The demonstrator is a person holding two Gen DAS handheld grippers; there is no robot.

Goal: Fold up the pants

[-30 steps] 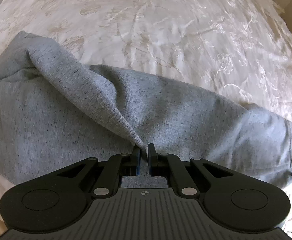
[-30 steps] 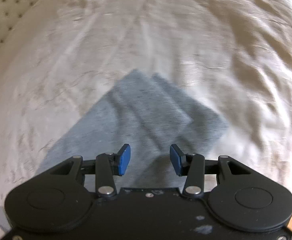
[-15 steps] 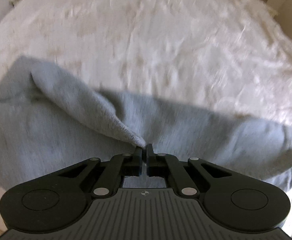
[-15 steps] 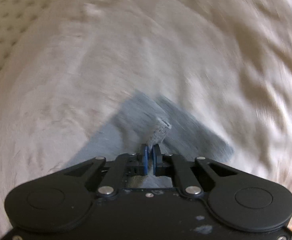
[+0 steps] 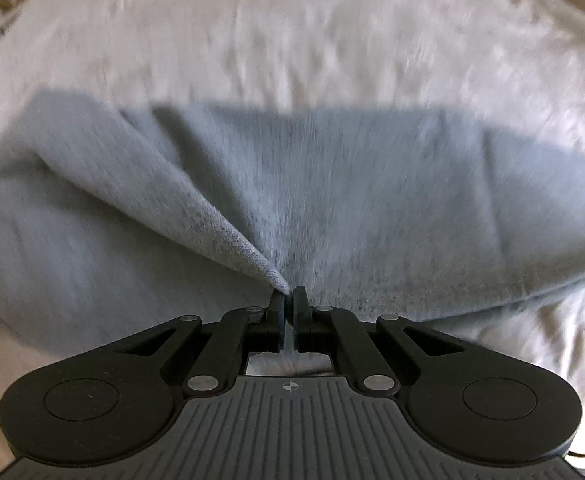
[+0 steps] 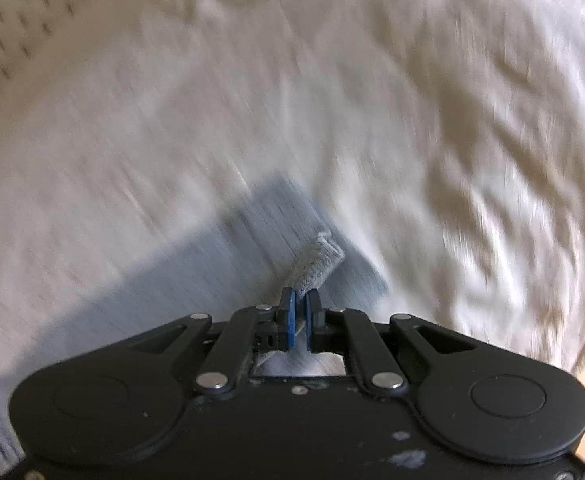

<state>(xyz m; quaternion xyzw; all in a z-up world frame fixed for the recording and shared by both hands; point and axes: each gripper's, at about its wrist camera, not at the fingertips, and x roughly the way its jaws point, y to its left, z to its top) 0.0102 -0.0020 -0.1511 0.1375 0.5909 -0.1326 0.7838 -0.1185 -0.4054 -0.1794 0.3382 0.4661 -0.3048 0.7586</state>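
Claws pinching grey pants on a bed

Grey pants lie spread across a bed covered in pale, creased cloth. Both views are blurred. In the left wrist view the left claw is closed tight on a fold of the pants, and a ridge of fabric rises from the claw tips and runs away up and to the left. The rest of the garment stretches wide across the view, its right end rounded and resting on the bed. In the right wrist view the right claw is closed on a narrow edge of the pants, and a short ribbed strip of fabric sticks up just past its blue pads. Beyond it a grey corner lies flat on the bed. A padded, dotted headboard shows at the upper left.
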